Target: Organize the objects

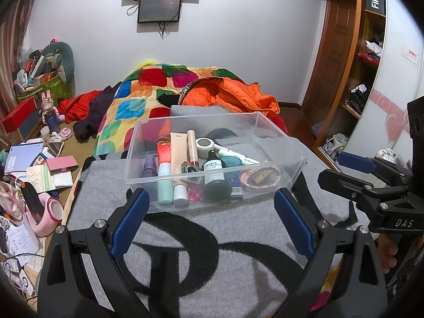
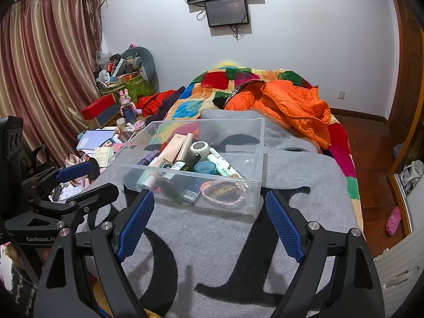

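While cosmetics fill the clear bin [image 1: 275, 143] on the bed's grey blanket [image 1: 212, 238]:
Left gripper [image 1: 212, 212], right gripper [image 2: 209, 212]: jaws wide, empty; stage unclear.

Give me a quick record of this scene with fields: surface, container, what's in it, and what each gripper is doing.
surface: grey blanket with black lettering, spread on a bed
container: clear plastic bin, open top, resting on the blanket
contents: dark dropper bottle, beige tube, teal jar, white marker, braided bracelet, other small cosmetics
left gripper: open, empty, just short of the bin
right gripper: open, empty, facing the bin
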### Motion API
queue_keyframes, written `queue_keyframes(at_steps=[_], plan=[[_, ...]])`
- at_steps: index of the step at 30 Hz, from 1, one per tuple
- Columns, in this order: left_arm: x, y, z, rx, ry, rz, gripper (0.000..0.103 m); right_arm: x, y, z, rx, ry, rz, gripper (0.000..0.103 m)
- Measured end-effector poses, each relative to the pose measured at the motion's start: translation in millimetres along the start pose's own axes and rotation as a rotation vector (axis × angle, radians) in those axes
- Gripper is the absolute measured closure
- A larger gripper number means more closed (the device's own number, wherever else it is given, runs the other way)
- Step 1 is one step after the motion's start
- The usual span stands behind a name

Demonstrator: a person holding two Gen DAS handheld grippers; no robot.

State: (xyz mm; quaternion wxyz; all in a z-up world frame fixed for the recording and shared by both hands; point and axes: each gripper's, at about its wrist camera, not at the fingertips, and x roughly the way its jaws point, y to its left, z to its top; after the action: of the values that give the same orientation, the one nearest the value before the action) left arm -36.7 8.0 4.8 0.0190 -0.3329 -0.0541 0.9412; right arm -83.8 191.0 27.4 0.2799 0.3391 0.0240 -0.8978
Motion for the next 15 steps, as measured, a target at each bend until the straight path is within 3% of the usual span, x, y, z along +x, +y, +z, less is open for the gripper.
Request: queue_keyframes(at_steps=[15], plan=[[2.1,-3.4,-0.3,0.002,0.002,-0.008,0.007,-1.0,2.9,0.0,-0.002,-0.005,0.01,0.019]])
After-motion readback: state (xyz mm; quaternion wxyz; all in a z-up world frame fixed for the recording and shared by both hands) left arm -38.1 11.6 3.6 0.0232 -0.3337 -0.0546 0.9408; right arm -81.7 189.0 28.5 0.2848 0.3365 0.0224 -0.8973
